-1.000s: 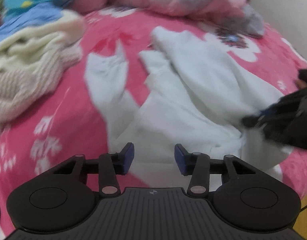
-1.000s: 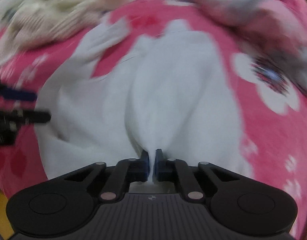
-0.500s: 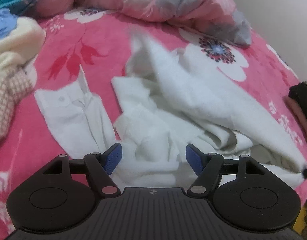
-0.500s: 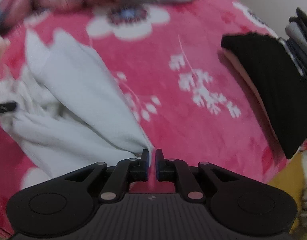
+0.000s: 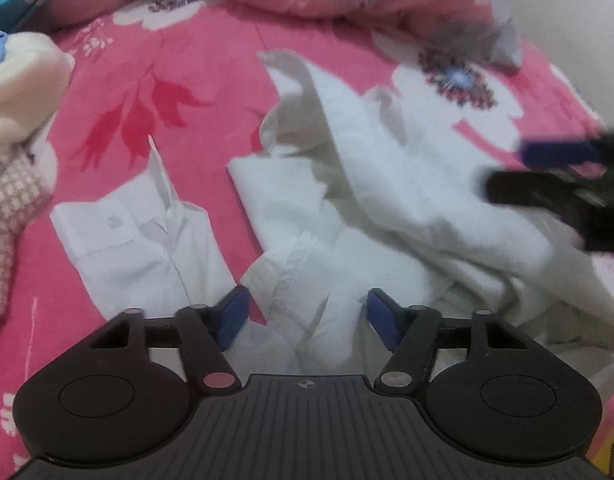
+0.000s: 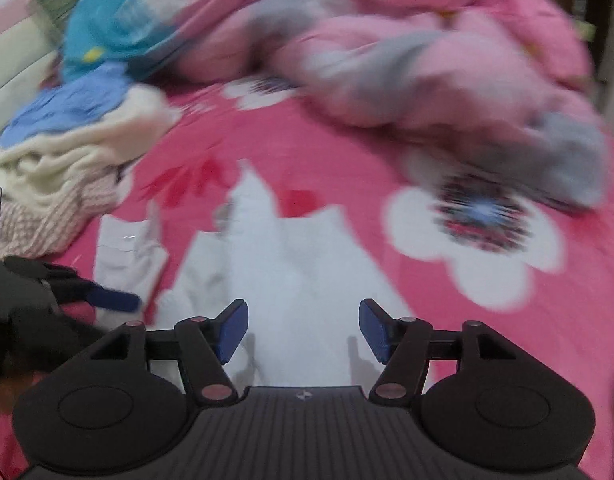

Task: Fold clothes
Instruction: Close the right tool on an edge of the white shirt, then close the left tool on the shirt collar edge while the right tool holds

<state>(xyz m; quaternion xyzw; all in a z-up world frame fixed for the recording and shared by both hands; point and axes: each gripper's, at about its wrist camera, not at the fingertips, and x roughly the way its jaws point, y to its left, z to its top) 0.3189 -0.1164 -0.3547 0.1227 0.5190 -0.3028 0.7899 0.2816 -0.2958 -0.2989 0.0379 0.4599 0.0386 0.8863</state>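
A white shirt point(image 5: 387, 200) lies crumpled on the pink flowered bedspread point(image 5: 187, 80), one buttoned cuffed sleeve point(image 5: 139, 240) stretched out to the left. My left gripper point(image 5: 307, 316) is open just above the rumpled collar part, nothing between its fingers. The right gripper point(image 5: 555, 176) shows blurred at the right edge of the left wrist view, over the shirt. In the right wrist view the right gripper point(image 6: 303, 328) is open above the white shirt point(image 6: 291, 272), holding nothing. The left gripper point(image 6: 75, 296) shows at the left edge there.
A pile of cream, checked and blue clothes point(image 6: 67, 152) lies at the left. A bunched pink and grey quilt point(image 6: 427, 60) fills the back of the bed. A cream wall point(image 5: 567, 20) stands at the right.
The right gripper has let go of the shirt edge and now stands open, swung back over the shirt. The left gripper stayed open and came closer to the collar.
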